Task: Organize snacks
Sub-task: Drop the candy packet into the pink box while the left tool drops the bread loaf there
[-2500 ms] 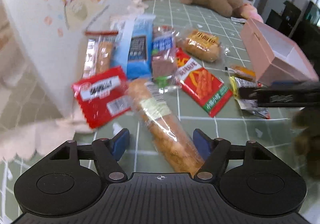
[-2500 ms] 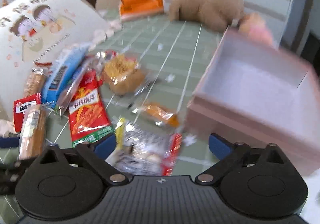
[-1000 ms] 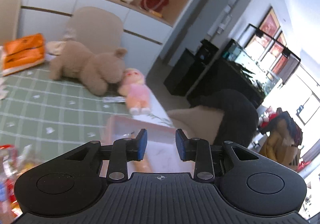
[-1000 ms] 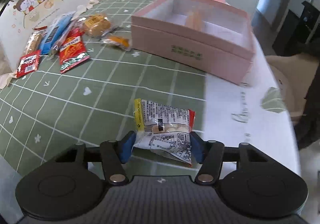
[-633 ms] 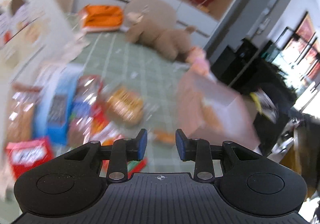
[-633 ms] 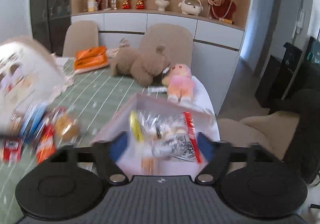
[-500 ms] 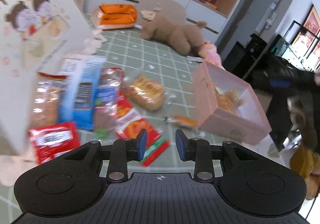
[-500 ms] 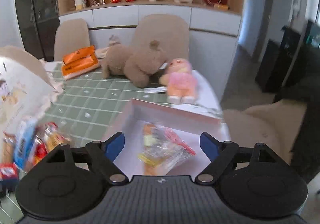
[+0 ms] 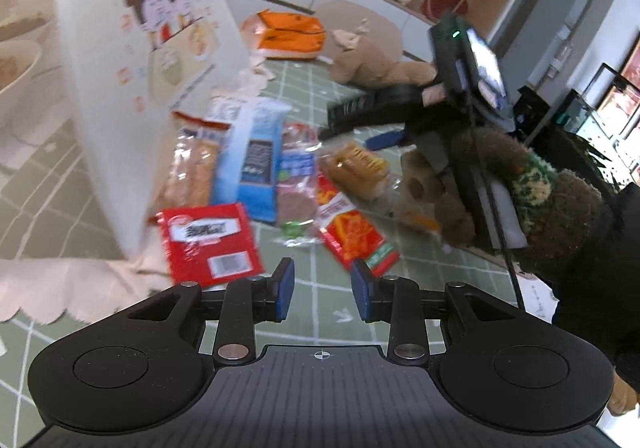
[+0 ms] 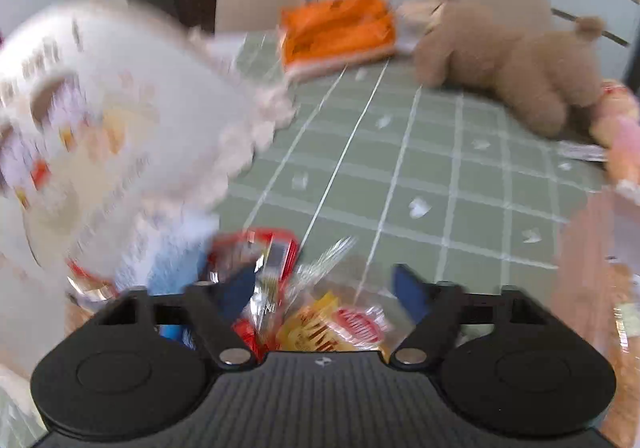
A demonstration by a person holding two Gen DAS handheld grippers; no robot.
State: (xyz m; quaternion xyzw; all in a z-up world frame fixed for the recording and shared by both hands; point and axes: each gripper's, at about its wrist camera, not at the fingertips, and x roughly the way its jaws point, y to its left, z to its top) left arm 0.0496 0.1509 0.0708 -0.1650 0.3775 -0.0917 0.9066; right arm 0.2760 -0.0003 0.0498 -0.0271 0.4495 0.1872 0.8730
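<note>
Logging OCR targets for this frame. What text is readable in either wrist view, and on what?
"开饭啦!": large dark characters on the white cartoon bag, left wrist view; my best reading.
Red packet: white label and barcode, blurred, unreadable.
Blue packet: dark panel print, too small.
Red-green packet: blurred.
Bread packet between the open right gripper fingers: red oval logo, motion-blurred, unreadable.
</note>
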